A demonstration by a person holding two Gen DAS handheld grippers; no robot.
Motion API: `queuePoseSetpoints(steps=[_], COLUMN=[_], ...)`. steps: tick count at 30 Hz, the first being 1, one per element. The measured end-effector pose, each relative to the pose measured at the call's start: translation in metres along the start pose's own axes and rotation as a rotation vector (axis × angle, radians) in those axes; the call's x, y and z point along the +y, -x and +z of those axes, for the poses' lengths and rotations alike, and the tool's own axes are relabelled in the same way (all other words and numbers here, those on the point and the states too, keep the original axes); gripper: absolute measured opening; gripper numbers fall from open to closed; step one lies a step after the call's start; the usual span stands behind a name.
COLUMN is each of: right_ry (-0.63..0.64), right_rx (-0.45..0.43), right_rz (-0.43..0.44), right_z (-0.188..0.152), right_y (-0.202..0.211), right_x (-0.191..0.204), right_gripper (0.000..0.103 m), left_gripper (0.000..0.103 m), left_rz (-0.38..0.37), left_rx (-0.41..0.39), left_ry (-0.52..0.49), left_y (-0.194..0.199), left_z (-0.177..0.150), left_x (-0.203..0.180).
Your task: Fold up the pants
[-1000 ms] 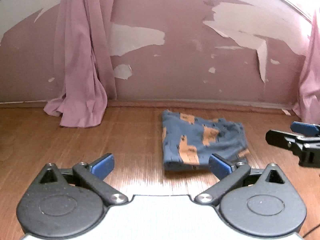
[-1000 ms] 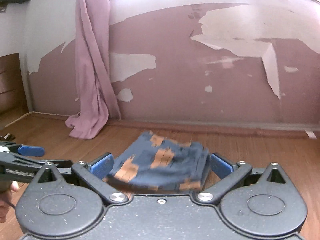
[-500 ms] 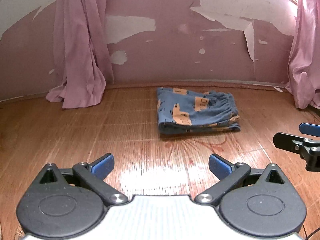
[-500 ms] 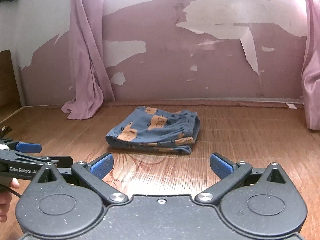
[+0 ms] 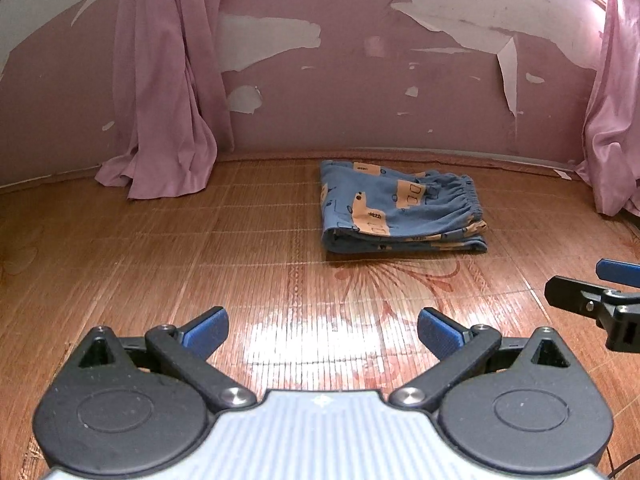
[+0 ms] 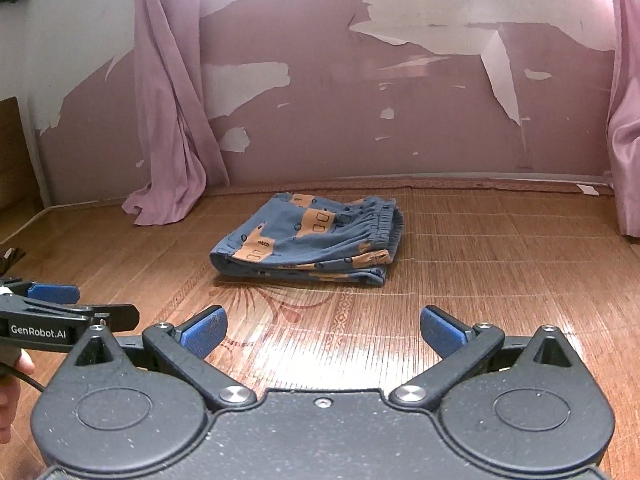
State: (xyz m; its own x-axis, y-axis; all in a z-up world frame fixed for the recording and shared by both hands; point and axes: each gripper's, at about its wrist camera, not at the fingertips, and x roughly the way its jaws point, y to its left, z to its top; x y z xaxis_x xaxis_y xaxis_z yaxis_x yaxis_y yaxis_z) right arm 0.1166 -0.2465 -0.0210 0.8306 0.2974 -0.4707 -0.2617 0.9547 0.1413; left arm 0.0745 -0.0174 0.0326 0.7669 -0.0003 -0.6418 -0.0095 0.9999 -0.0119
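The blue pants (image 5: 396, 210) with orange patches lie folded in a compact stack on the wooden floor, also seen in the right wrist view as the pants (image 6: 308, 244). My left gripper (image 5: 322, 330) is open, well back from the stack, with nothing between its blue pads. My right gripper (image 6: 324, 330) is open too, equally far back and empty. The right gripper (image 5: 600, 300) shows at the right edge of the left wrist view. At the left edge of the right wrist view is the left gripper (image 6: 60, 312).
A peeling pink wall (image 6: 360, 120) runs behind the pants. Pink curtains hang at the left (image 5: 160, 100) and right (image 5: 612, 120), pooling on the floor. A person's hand (image 6: 12, 380) and a cable show at the left edge. Bare wooden floor (image 6: 500, 272) surrounds the stack.
Both grippers have pulled back from the folded pants, which now lie farther off and sharp in view. The pants have stayed in place, and both grippers remain open.
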Motion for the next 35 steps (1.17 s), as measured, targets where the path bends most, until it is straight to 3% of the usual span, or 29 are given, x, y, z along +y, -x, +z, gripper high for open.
queuePoseSetpoints(steps=[18, 23, 35], right_ry=[-0.004, -0.005, -0.001], right_rx=[-0.01, -0.007, 0.0], right_rz=[-0.001, 0.0, 0.013], right_z=[0.0, -0.0002, 0.0003], right_y=[0.0023, 0.003, 0.0025], right_x=[-0.0016, -0.0009, 0.0001], right_gripper=[0.102, 0.102, 0.102], left_gripper=[0.103, 0.103, 0.103], left_rz=[0.003, -0.007, 0.007], left_rx=[0.006, 0.05, 0.061], left_ry=[-0.002, -0.018, 0.013], left_y=[0.001, -0.0005, -0.0012], left_z=[-0.0015, 0.0002, -0.0007], left_x=[0.0004, -0.0014, 0.0027])
